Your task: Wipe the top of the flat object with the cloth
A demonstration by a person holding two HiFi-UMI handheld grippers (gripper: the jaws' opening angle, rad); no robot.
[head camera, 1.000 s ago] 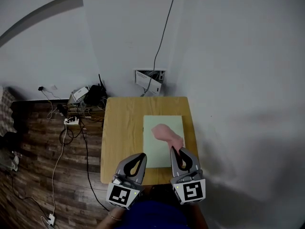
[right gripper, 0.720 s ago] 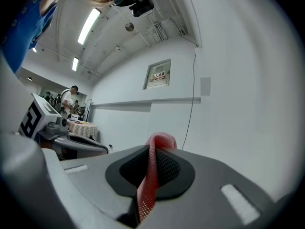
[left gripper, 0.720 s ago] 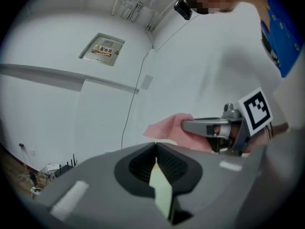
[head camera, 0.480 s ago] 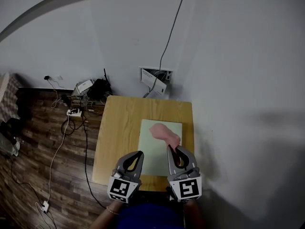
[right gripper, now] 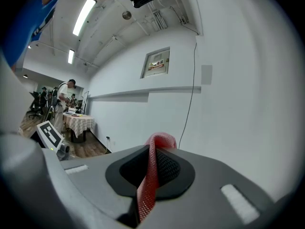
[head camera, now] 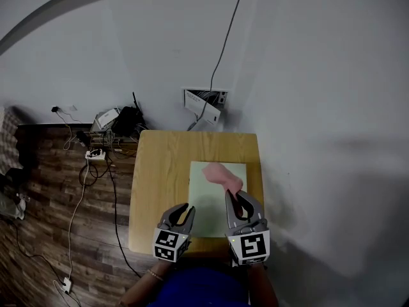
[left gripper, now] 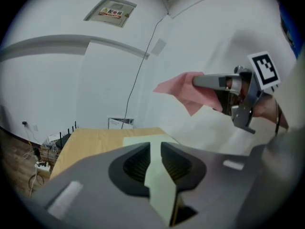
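- the counter [head camera: 156,184] is small and wooden. it sits in a corner, with white wall [head camera: 319,107] on its far and right sides.
- the flat object [head camera: 208,203] is a pale green sheet. it lies on the right part of the counter.
- the right gripper [head camera: 235,196] has its jaws clenched on the pink cloth [head camera: 223,174], held up over the far end of the flat object.
- the left gripper [head camera: 182,207] is by the near left corner of the flat object. its jaws have just been opening and stand a little apart, with nothing held.
- left of the counter, on the wood floor [head camera: 51,203], lie wires [head camera: 96,160] and a black box [head camera: 128,121].
- a wall box [head camera: 203,104] sits low on the far wall, with a cord [head camera: 223,50] going up.
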